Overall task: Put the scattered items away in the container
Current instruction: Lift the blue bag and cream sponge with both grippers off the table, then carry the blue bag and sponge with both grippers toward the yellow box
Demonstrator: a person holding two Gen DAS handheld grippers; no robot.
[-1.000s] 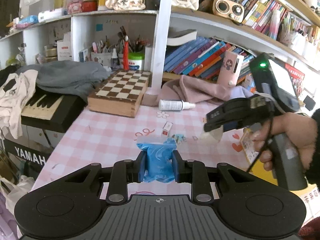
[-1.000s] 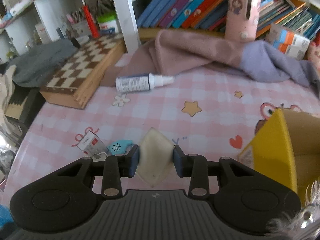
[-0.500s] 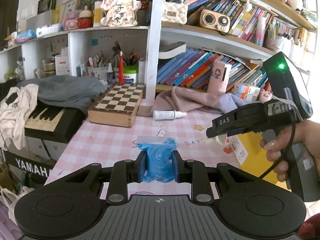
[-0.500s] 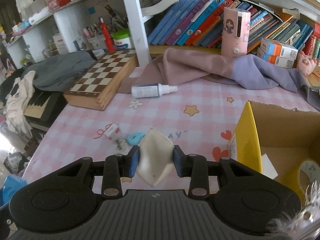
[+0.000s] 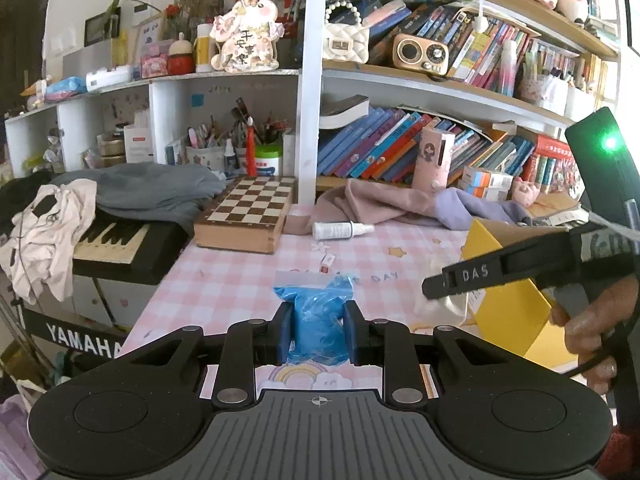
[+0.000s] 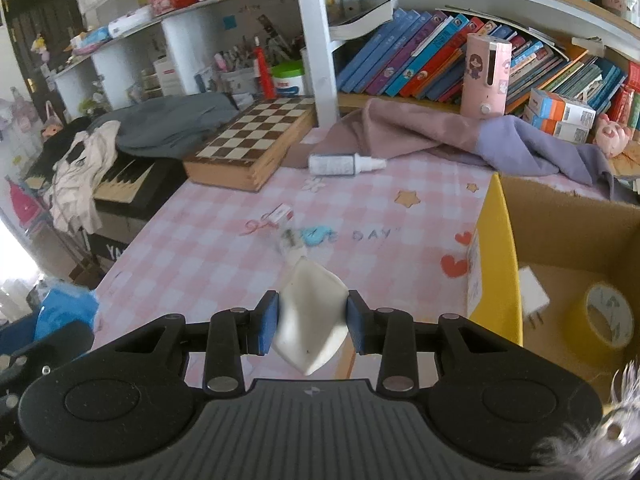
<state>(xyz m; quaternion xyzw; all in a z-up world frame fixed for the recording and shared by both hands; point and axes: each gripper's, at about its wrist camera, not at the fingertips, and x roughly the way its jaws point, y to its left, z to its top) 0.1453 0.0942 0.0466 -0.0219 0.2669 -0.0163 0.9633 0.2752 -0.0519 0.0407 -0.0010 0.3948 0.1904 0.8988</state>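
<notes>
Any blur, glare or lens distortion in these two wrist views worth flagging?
Left wrist: sharp, shelves bowed by the fisheye, window glare at the upper right. Right wrist: small items on the pink checked tablecloth smeared by motion, white pouch soft-edged, bright spill at the left edge.

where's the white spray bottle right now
The spray bottle lies on its side on the pink checked table, between the chessboard and the pink cloth.

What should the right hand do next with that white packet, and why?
Probably carry the white packet a little further right, over the cardboard box, then let go. The right gripper has its jaws shut on the packet above the table, just left of the box's yellow wall.
</notes>
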